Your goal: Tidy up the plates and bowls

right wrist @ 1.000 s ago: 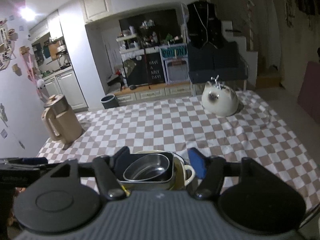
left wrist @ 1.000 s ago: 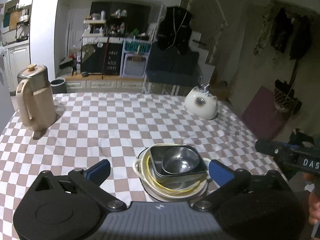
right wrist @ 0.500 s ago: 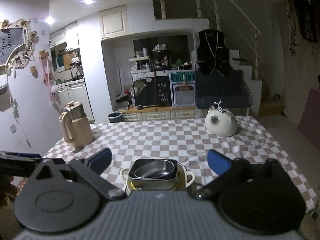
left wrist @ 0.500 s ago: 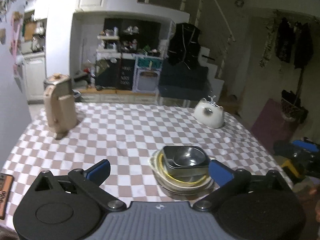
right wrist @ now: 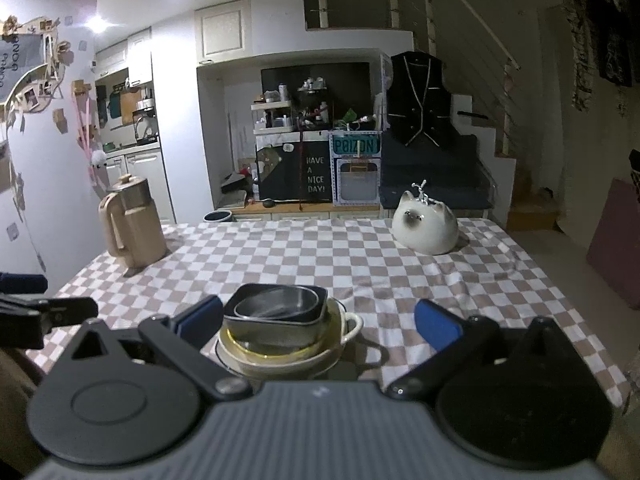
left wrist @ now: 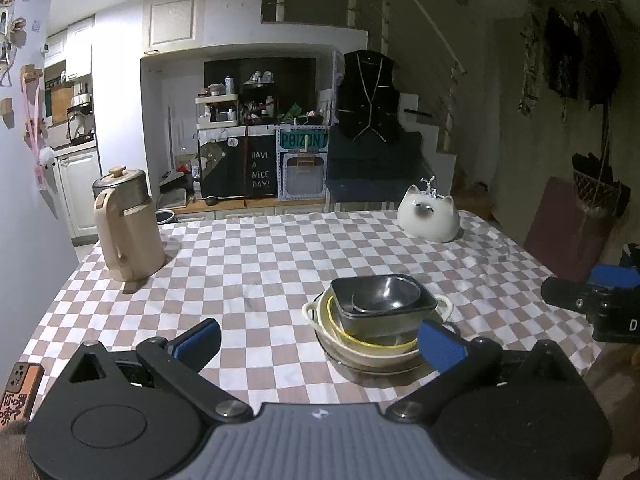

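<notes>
A stack of dishes (left wrist: 376, 320) stands near the front of the checkered table (left wrist: 260, 264): a round steel bowl (left wrist: 386, 294) inside a dark square dish, inside a cream two-handled bowl with a yellow rim, on a plate. It also shows in the right wrist view (right wrist: 280, 320). My left gripper (left wrist: 320, 340) is open and empty, in front of the stack. My right gripper (right wrist: 318, 320) is open and empty, raised in front of the stack. Each gripper shows at the edge of the other's view.
A beige jug (left wrist: 126, 226) with a lid stands at the table's far left. A white cat-shaped ceramic (left wrist: 430, 218) sits at the far right. A phone (left wrist: 18, 392) lies at the front left corner. Shelves, a dark sofa and stairs are behind the table.
Both grippers have pulled back and risen from the stack. The right gripper's fingers have opened wide, away from the dishes they were close around.
</notes>
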`<state>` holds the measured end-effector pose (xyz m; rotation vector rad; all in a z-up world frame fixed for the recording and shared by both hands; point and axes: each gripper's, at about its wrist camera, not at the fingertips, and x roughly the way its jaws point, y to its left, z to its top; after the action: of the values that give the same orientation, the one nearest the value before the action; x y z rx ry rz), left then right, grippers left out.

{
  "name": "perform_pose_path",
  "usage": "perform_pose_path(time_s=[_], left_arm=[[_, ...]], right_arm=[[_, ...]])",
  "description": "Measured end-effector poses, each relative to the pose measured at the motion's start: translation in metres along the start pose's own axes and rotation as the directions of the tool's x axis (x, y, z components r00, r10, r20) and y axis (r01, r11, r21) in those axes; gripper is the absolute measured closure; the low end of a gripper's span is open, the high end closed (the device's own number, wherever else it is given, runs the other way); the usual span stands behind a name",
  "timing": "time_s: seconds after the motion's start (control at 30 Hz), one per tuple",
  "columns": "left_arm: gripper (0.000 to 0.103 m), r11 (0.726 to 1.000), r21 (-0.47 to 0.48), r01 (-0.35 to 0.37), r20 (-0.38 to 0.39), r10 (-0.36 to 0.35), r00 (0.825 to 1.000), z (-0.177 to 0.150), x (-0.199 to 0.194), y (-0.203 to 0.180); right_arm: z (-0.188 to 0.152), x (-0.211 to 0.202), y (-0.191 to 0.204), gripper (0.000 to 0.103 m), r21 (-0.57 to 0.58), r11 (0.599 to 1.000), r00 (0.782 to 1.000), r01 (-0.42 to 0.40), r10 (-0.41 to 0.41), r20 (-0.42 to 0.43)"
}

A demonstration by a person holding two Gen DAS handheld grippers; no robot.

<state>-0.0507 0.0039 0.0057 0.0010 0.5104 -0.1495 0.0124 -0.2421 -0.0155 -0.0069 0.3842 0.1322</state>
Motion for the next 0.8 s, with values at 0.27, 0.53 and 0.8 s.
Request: perform_pose_path(time_s=[0.27, 0.53, 0.8], left_arm=[[0.0, 1.0, 0.001, -0.013, 0.008, 0.013, 1.0, -0.013, 0.007, 0.005], [0.0, 0.999, 0.04, -0.032, 0.02, 0.031, 0.999, -0.025, 0.01, 0.002], [0.0, 0.999, 0.043, -0.011, 0.01, 0.01, 1.0, -0.031, 0.019, 0.005]], right_arm=[[-0.014, -0.002, 0.006, 0.0, -0.025, 1.0, 1.0, 0.01, -0.01, 0.009], [-0.025, 0.004, 0.006, 0.0, -0.041, 0.999, 1.0, 0.03, -0.03, 0.001], [-0.031, 0.009, 0.013, 0.0, -0.1, 0.993, 0.998, 0.059, -0.058, 0.017]])
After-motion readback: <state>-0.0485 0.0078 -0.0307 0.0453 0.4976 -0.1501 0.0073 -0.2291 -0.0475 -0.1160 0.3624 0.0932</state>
